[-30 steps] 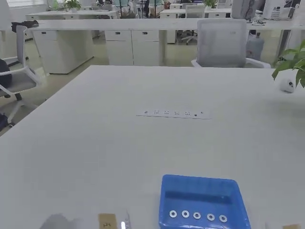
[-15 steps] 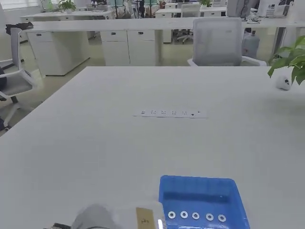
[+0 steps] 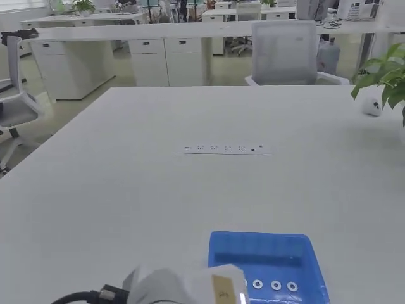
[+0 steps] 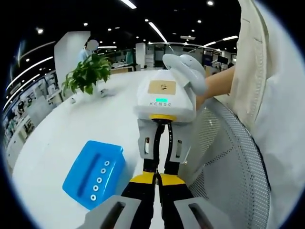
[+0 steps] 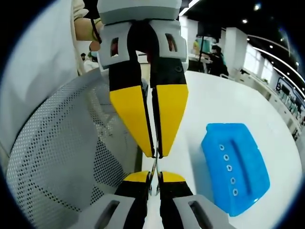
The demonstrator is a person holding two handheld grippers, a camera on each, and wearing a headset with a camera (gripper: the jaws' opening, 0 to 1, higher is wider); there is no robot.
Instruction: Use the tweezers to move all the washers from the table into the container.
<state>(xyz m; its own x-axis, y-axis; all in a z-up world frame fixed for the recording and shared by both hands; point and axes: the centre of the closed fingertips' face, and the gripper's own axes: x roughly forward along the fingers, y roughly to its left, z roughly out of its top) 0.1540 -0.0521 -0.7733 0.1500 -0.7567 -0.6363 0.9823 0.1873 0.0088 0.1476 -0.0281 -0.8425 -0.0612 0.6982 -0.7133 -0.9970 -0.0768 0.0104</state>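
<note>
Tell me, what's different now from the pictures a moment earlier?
A gripper has come up into the head view from the bottom left and moved right, toward the tray. It now hides two of the five washers. Nothing was visibly picked up or let go. The tray, the washers in it and the power strip stayed put; the slight shift of the whole scene is the camera's.

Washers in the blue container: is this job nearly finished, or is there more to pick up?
Looks essentially done. Five washers lie in a row in the blue container, and none are seen on the table. In hand: the right gripper pinches a thin metal strip, probably the tweezers, tip to tip with the shut left gripper, near the person's body. Left: likely just putting the tweezers down.
</note>
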